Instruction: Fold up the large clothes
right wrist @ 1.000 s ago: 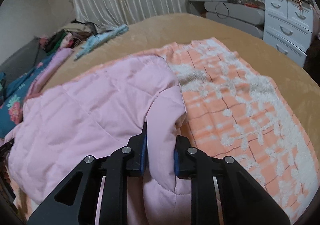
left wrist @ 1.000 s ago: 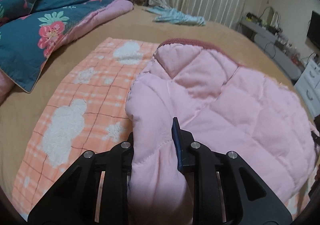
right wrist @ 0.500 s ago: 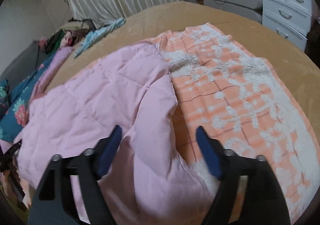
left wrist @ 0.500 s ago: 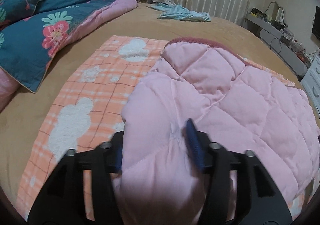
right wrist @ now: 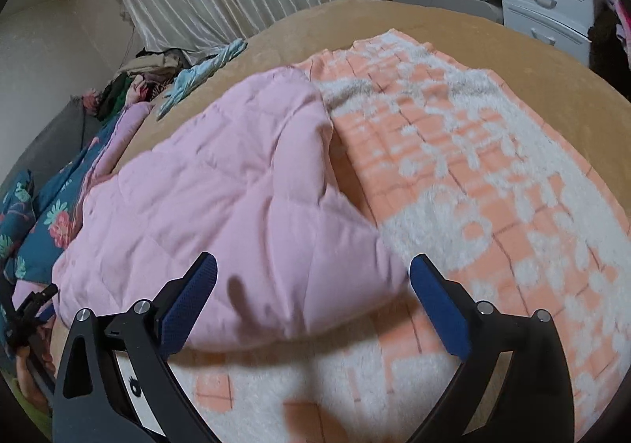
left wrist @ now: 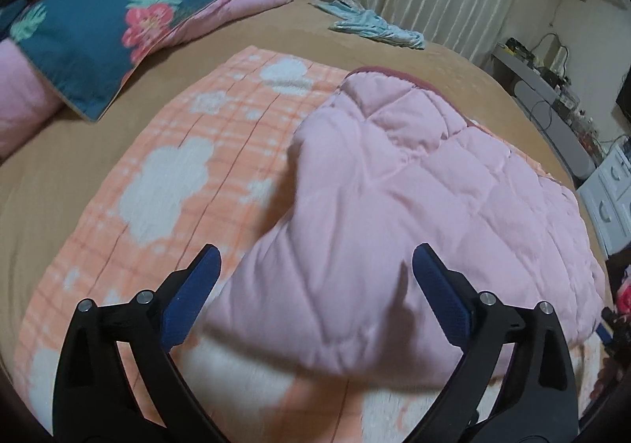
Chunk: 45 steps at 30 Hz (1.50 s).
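Taking the pink quilted garment (left wrist: 414, 206) as the landmark: it lies on the orange-and-white blanket (left wrist: 165, 175), which is spread over the tan bed (left wrist: 71, 151).

At its left edge, the left gripper (left wrist: 315, 265) gripped a fold of the pink fabric a second ago — now its blue pads stand wide apart, above the near corner and holding nothing. The cloth has dropped flat beneath them.

At the garment's right edge the right gripper (right wrist: 313, 265) shows the same change: clamped on the hem a second ago, spread open and empty now, with the pink corner lying under it on the blanket.

Both releases together suggest that this fold has been laid down — the garment sits doubled over itself. The next step is probably a fresh grasp for another fold, though some ridges in the quilting may want smoothing first.
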Tool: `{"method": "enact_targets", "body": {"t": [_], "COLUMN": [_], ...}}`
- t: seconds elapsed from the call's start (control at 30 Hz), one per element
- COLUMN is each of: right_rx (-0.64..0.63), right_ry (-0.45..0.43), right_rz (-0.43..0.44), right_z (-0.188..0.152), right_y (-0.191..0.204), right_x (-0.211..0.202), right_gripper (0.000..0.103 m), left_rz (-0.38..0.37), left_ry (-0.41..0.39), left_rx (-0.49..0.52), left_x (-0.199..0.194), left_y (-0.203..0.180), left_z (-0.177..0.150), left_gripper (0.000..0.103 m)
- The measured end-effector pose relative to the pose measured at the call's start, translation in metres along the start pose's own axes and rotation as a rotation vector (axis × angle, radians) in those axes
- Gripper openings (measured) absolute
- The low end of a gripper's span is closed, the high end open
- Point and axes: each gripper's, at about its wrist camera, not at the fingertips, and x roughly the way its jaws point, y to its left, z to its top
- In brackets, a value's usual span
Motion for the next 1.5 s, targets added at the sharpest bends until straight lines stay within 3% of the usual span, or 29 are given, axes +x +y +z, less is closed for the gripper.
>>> {"method": "enact_targets", "body": {"t": [0.2, 0.5, 0.83, 0.9, 0.93, 0.97, 1.0, 1.07, 1.17, 1.27, 1.5], "right_rx": [0.067, 0.183, 0.239, 0.249, 0.254, 0.252, 0.236, 0.179, 0.085, -0.022, -0.296], "right_ry": [0.045, 0.103, 0.078, 0.066, 0.063, 0.06, 0.051, 0.03, -0.007, -0.045, -0.145], "right_rz": [0.036, 0.115, 0.171, 0.197, 0.225, 0.24, 0.275, 0.269, 0.239, 0.194, 0.098], "right_z": [-0.011, -0.016, -0.01, -0.009, -0.008, -0.008, -0.007, -0.006, -0.002, 0.002, 0.0], "right_y": [-0.003, -0.008, 0.0, 0.0, 0.0, 0.002, 0.007, 0.014, 0.03, 0.05, 0.11], "right_x": [0.014, 0.043, 0.069, 0.072, 0.073, 0.073, 0.073, 0.067, 0.055, 0.038, -0.016], "right_gripper": [0.098, 0.099, 0.099, 0.095, 0.083, 0.066, 0.06, 0.048, 0.037, 0.031, 0.027], "left_rz": [-0.065, -0.254, -0.276, -0.273, -0.269, -0.268, -0.271, -0.255, -0.215, -0.192, -0.185], "left_ry": [0.076, 0.166, 0.12, 0.108, 0.1, 0.094, 0.087, 0.055, 0.009, -0.016, -0.09], "left_rx": [-0.13, -0.4, -0.448, -0.44, -0.429, -0.424, -0.419, -0.358, -0.262, -0.193, -0.084], "left_x": [0.007, 0.053, 0.076, 0.08, 0.081, 0.08, 0.078, 0.068, 0.05, 0.031, -0.019], "left_y": [0.017, 0.032, 0.019, 0.017, 0.014, 0.012, 0.01, -0.002, -0.017, -0.028, -0.043], "left_z": [-0.022, -0.037, -0.033, -0.031, -0.03, -0.03, -0.03, -0.026, -0.019, -0.013, -0.008], "left_gripper": [0.094, 0.095, 0.095, 0.095, 0.093, 0.084, 0.077, 0.051, 0.032, 0.027, 0.025]}}
